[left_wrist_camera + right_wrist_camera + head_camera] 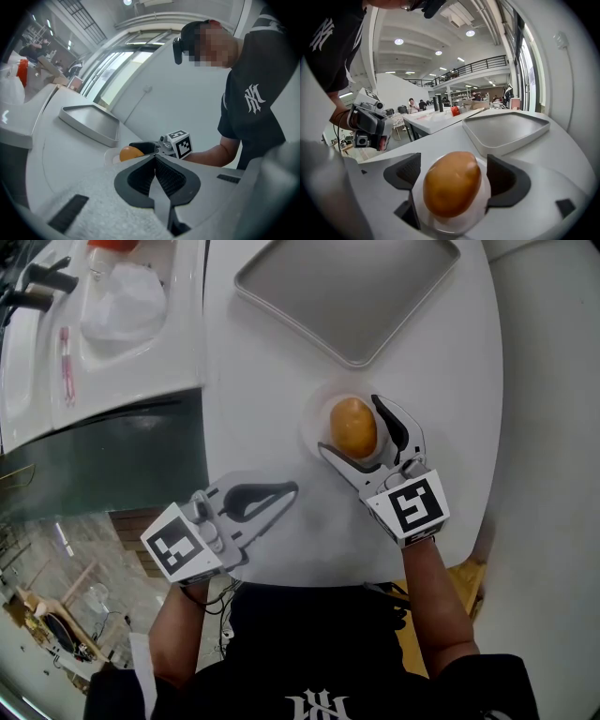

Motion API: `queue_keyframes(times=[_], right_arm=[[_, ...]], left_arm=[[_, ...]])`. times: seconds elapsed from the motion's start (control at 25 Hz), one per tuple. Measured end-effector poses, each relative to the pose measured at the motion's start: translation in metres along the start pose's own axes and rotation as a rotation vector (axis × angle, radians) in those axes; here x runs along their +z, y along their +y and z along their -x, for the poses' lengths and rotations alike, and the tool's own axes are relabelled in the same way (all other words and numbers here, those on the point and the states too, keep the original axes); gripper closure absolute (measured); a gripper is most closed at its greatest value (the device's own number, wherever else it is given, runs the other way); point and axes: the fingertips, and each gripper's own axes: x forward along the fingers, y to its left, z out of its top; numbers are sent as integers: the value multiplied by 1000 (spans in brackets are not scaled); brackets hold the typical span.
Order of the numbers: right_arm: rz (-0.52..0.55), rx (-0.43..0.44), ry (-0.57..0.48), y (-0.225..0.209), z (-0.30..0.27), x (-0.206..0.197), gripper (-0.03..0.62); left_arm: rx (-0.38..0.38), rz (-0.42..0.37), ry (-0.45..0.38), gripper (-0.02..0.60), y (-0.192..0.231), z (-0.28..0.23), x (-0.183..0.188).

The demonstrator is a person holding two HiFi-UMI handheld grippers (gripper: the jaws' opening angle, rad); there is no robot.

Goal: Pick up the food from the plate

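Note:
An egg-shaped golden-brown piece of food (354, 423) lies on a small white plate (314, 418) on the white table. My right gripper (351, 427) stands open with one jaw on each side of the food. In the right gripper view the food (452, 190) sits between the dark pads (404, 172), with a gap at each side, and the plate (485, 206) lies under it. My left gripper (292, 491) rests lower left on the table, shut and holding nothing. The left gripper view shows its jaws (154, 164) pressed together, with the food (130, 153) beyond.
A grey metal tray (349, 292) lies behind the plate, near the table's far edge. A white counter (103, 324) with a plastic bag stands at the left, across a dark gap. The table's near edge runs just in front of the person's body.

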Motion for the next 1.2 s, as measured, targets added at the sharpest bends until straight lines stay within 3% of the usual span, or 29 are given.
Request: queue_keyframes(times=[0.8,1.2], right_arm=[[21,-7,70,1,-9,-21,207],[46,-23,37,5,3,0,212]], left_arm=[[1,-7,9,574,-1,-2,-6],[22,-14,-35,574,-14,14,-3]])
